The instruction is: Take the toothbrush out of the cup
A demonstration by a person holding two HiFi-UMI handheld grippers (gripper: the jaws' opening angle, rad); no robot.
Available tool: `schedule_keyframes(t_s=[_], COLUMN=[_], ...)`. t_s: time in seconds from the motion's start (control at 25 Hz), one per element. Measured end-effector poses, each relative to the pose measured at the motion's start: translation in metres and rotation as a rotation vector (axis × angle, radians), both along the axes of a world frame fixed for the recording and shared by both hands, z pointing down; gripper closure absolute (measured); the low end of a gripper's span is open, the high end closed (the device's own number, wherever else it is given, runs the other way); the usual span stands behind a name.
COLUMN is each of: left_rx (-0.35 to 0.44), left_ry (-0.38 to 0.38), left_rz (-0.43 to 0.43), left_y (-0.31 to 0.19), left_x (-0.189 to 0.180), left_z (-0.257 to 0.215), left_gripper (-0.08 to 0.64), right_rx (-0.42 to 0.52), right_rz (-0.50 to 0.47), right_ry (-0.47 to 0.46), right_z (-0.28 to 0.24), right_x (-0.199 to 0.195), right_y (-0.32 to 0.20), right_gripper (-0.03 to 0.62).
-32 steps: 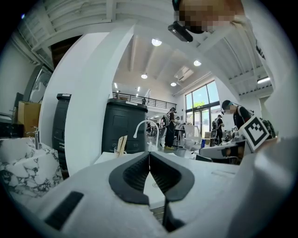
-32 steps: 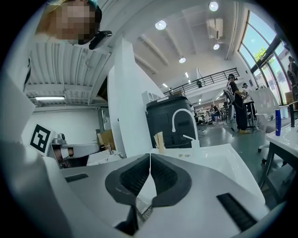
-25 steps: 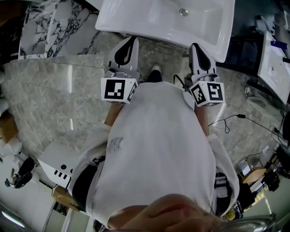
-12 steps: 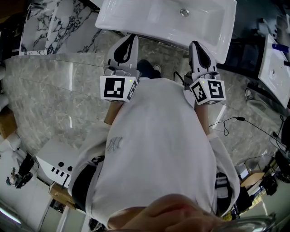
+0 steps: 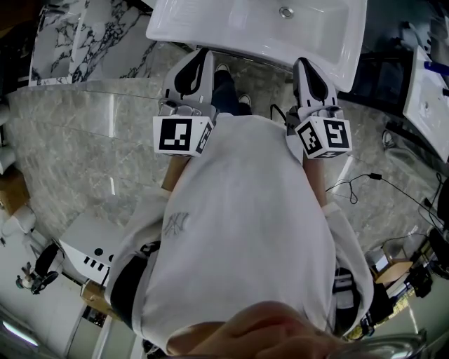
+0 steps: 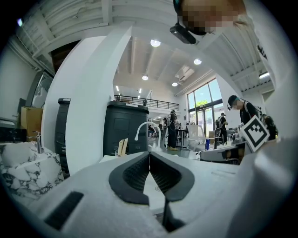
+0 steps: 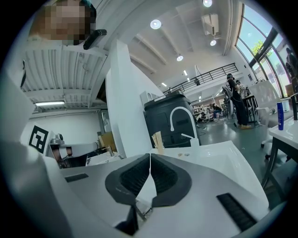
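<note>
Moved: leg point(image 5: 224, 87) forward toward sink point(image 5: 210, 28) | left gripper point(image 6: 149, 155); right gripper point(image 7: 150, 158): jaws clenched, empty | ahead: faucet point(image 7: 181, 108); toothbrush point(image 7: 158, 139)

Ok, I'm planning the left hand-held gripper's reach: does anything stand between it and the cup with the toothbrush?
Nothing visible does. The shut left hand-held gripper faces the cup holding the toothbrush across the sink; the faucet stands beside it, not in front.
</note>
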State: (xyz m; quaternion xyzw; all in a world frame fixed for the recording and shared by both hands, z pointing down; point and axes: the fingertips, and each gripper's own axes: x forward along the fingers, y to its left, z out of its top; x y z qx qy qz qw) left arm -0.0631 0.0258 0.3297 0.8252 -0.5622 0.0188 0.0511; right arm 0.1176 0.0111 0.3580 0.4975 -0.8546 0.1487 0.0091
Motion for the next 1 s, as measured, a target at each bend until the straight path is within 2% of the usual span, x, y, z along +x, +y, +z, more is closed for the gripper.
schedule_keyframes(t_s=[0.24,0.44,0.56,0.84,1.0], left_rx=[-0.005,-0.023,-0.043,-0.02,-0.025], left_ry=[-0.003,-0.007,-0.002,-0.002,-0.044], left_rz=[0.006,0.043,0.086,0.157,0.216], left_y=[-0.013,-0.041,-0.062,-0.126,-0.164], left_x=[-0.005,-0.012,-0.016,-0.034,-0.036], left_z=[0.0,0.006,0.01,0.01,0.01], left_gripper=[0.545,0.545,0.545,0.545,0.545], right_rx=[-0.008,-0.039,-0.063,-0.093,-0.102], right_rz=[0.006,0.022,0.025,0.069,0.104], right_ry=[0.005,0.018,0.028,0.046,0.06], right_z=[0.0,0.007,0.012,0.015,0.014], right_x=[-0.003,-0.012,-0.018,-0.032,-0.037], right_y=[-0.011,-0.03,-0.047,-0.103,-0.135], right_gripper=[0.577,0.577,0.577,0.577,0.577])
